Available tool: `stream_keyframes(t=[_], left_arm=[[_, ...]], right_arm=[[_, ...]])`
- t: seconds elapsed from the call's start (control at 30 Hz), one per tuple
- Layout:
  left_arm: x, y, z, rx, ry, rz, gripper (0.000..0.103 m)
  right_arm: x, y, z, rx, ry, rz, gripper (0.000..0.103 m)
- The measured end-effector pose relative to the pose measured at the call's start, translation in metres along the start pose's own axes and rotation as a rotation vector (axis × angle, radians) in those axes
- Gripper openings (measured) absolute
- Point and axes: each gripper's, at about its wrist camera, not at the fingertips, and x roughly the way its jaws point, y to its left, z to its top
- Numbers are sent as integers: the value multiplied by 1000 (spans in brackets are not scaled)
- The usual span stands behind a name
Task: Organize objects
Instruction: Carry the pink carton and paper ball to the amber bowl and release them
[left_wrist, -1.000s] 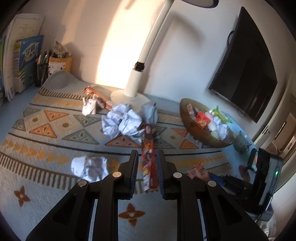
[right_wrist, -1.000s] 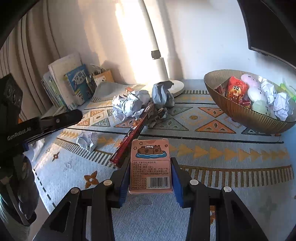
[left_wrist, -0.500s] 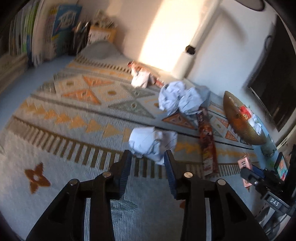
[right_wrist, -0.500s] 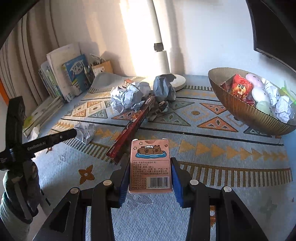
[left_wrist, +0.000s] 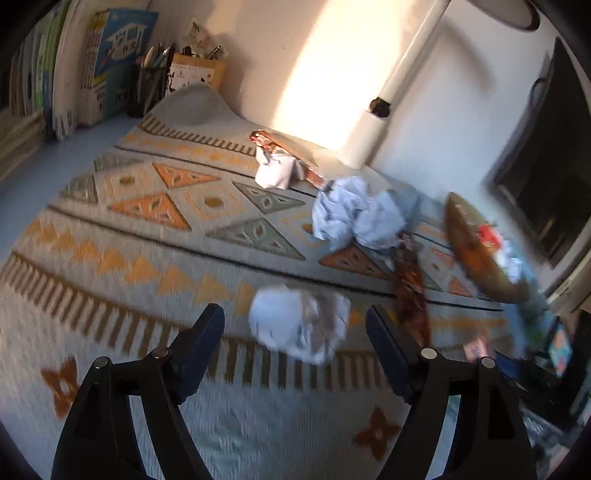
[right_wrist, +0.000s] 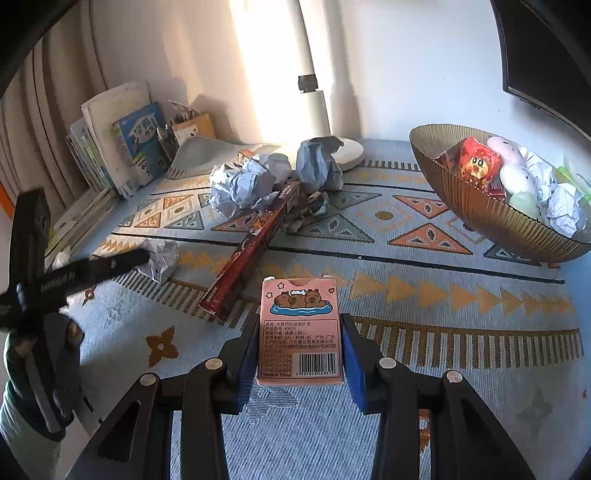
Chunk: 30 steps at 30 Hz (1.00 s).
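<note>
Your left gripper (left_wrist: 295, 325) has just been opening; its jaws stand spread around the crumpled white paper ball (left_wrist: 301, 324), not touching. At six o'clock in its own view, your right gripper (right_wrist: 300, 341) pinches the pink cardboard card box (right_wrist: 300, 332).

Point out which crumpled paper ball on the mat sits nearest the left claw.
The lone small paper ball lying on the striped border, straight ahead of the open left claw. The other loose wads lie farther back: the big crumpled cluster mid-mat and one near the lamp base.

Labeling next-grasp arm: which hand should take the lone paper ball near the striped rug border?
Left. Its gripper has just been opening, and the crumpled paper ball lies between the jaws, not yet pinched. The right gripper is busy, shut on the pink card box.
</note>
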Motion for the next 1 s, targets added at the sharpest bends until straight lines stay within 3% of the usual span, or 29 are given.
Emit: stream_keyframes(t=[0.03, 0.1, 0.17, 0.53, 0.73, 0.87, 1.0], left_arm=[[8, -4, 2, 19, 23, 5, 75], [17, -9, 1, 61, 51, -4, 52], [14, -14, 0, 90, 33, 5, 50], [-23, -35, 2, 119, -31, -87, 49], [-40, -95, 37, 225, -83, -169, 49], [-31, -158, 62, 301, -84, -255, 50], [-3, -221, 86, 325, -81, -349, 50]], right_arm=[[1, 0, 0, 1, 3, -1, 40], [1, -2, 0, 8, 7, -4, 40], [3, -4, 1, 15, 19, -6, 40], [3, -7, 2, 27, 24, -10, 40], [-20, -33, 12, 124, -14, 50, 40], [-67, -73, 46, 188, -128, -30, 40], [-110, -124, 85, 267, -239, -169, 40]])
